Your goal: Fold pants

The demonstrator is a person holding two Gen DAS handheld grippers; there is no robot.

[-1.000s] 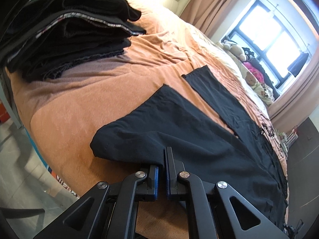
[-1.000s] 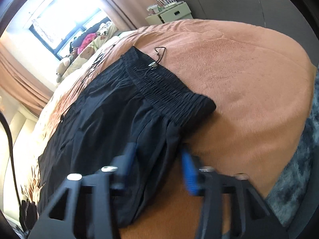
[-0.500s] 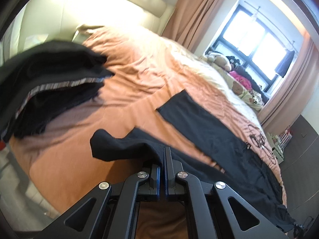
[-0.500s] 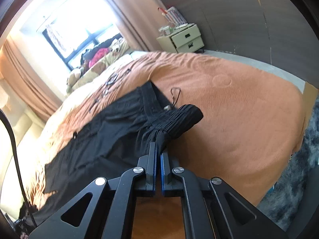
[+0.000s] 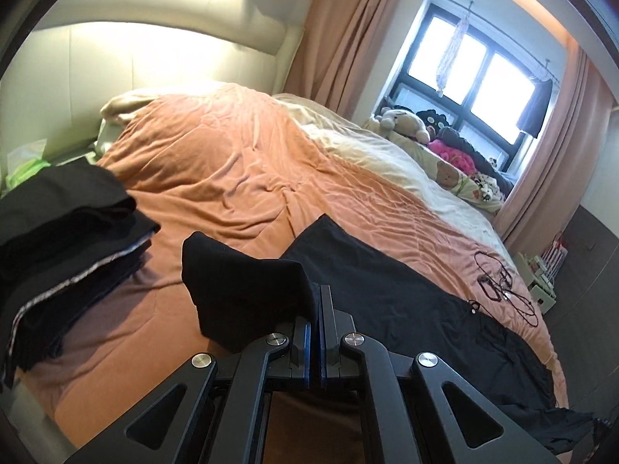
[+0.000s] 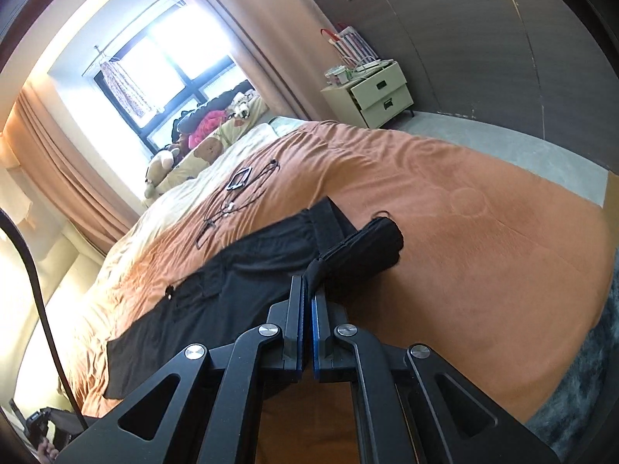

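Right now both claws are clamped on the black pants, which lie on the orange bedspread: the left gripper pinches the near leg hem, the right gripper the near waistband corner. From the left claw the pants' long axis runs toward three o'clock. The far leg lies at twelve, so both held corners probably carry that way
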